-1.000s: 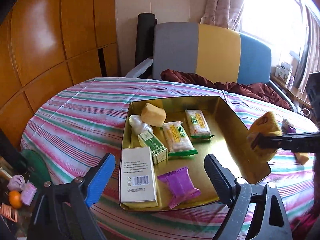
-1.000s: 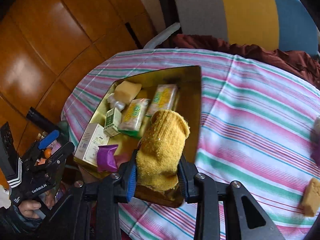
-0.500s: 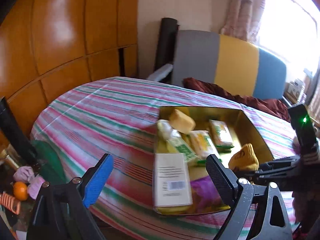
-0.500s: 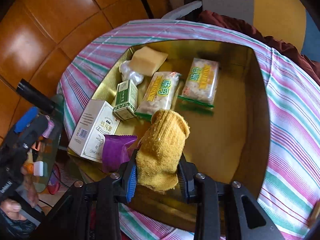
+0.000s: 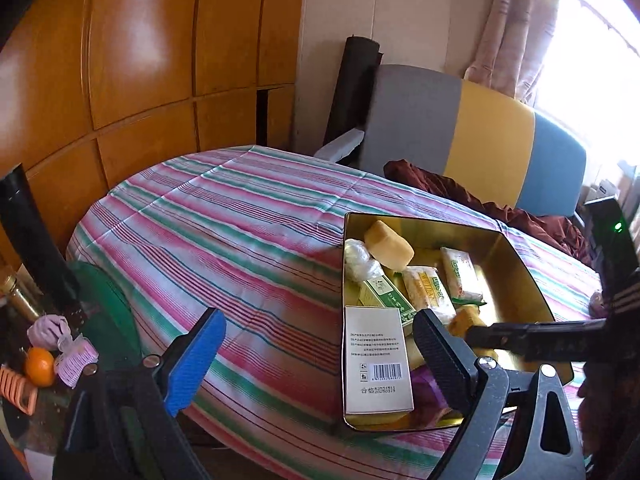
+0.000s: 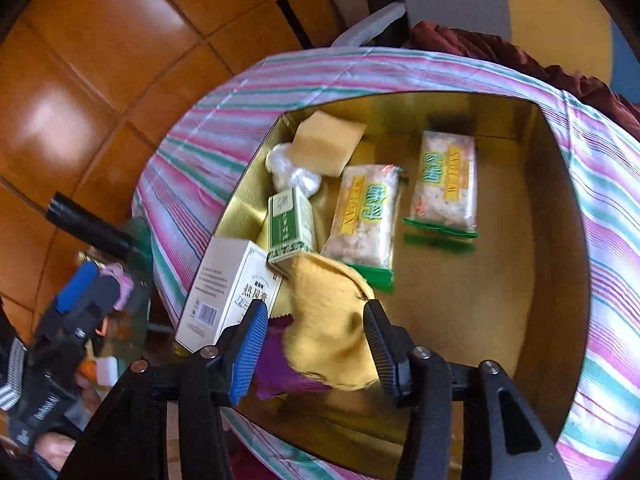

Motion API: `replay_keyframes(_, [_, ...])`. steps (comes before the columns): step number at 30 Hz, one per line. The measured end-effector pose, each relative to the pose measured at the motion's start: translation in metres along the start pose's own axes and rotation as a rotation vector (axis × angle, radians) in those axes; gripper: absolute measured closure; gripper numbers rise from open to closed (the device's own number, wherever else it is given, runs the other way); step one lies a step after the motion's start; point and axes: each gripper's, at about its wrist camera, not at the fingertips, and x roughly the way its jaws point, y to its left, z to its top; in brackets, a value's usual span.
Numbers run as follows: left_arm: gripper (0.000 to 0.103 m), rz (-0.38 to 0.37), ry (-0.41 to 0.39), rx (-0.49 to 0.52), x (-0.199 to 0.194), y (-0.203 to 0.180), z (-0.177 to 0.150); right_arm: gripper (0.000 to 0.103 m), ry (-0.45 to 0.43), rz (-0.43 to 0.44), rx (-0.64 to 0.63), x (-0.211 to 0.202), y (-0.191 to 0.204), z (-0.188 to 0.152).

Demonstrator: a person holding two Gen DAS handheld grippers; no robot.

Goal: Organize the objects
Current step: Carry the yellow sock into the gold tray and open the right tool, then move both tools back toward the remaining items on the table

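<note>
A gold tin stands on the striped tablecloth. Inside lie a white box, a green box, two snack packets, a yellow block, a white plastic wad and a purple packet. My right gripper hangs over the tin's near end, its jaws opening. A blurred yellow sock slumps between them onto the purple packet, clear of the blue pad. My left gripper stands open and holds nothing, left of the tin.
A grey, yellow and blue chair with a maroon cloth stands behind the table. Wood panelling fills the left. Low at the left sit an orange and small items beside a dark pole.
My right gripper's jaws have spread and the yellow sock has sagged down from between them into the tin. The left view has swung left, so the tin now lies to its right.
</note>
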Motion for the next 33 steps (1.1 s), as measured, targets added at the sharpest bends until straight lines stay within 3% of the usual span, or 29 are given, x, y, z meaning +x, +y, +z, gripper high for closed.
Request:
replay_keyframes(7, [0.008, -0.012, 0.0, 0.016, -0.003, -0.007, -0.001, 0.053, -0.079, -0.01, 0.036, -0.031, -0.007, -0.004])
replay_keyframes(21, [0.008, -0.076, 0.004, 0.117, -0.015, -0.045, -0.007, 0.053, -0.157, -0.129, 0.021, -0.079, -0.031, -0.035])
replay_keyframes(33, [0.008, -0.153, 0.014, 0.208, -0.024, -0.086, -0.011, 0.053, -0.233, -0.248, 0.158, -0.134, -0.108, -0.057])
